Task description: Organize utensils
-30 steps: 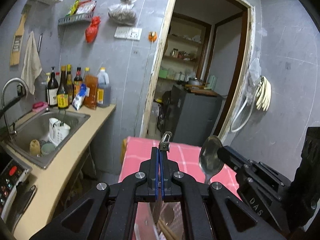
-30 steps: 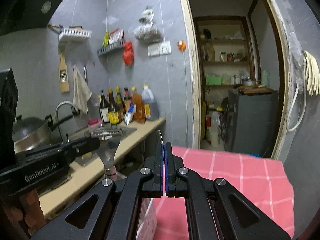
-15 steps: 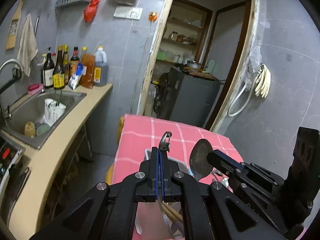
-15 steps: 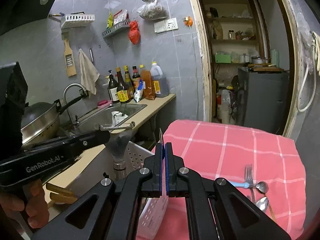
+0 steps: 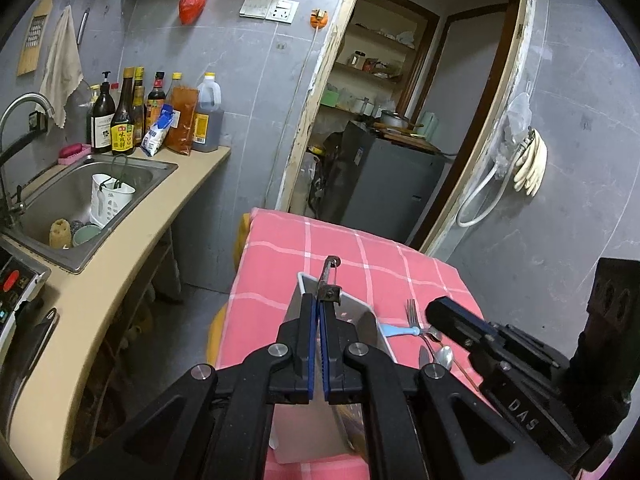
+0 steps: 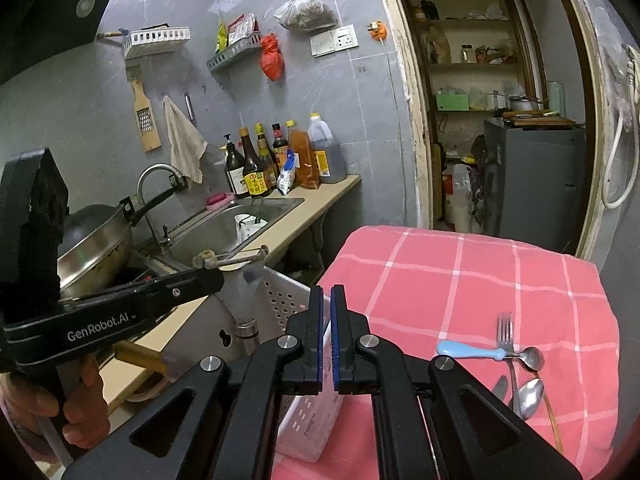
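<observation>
Left claw (image 5: 318,312) grips what seems a cleaver (image 6: 240,280); right claw (image 6: 327,300) closed, empty.

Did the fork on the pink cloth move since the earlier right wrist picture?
No. The fork still lies across the blue-handled spoon, in line with the same white stripe of the pink cloth.

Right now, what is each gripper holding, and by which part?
The left gripper pinches a metal utensil by its top end. The right gripper holds nothing.
</observation>
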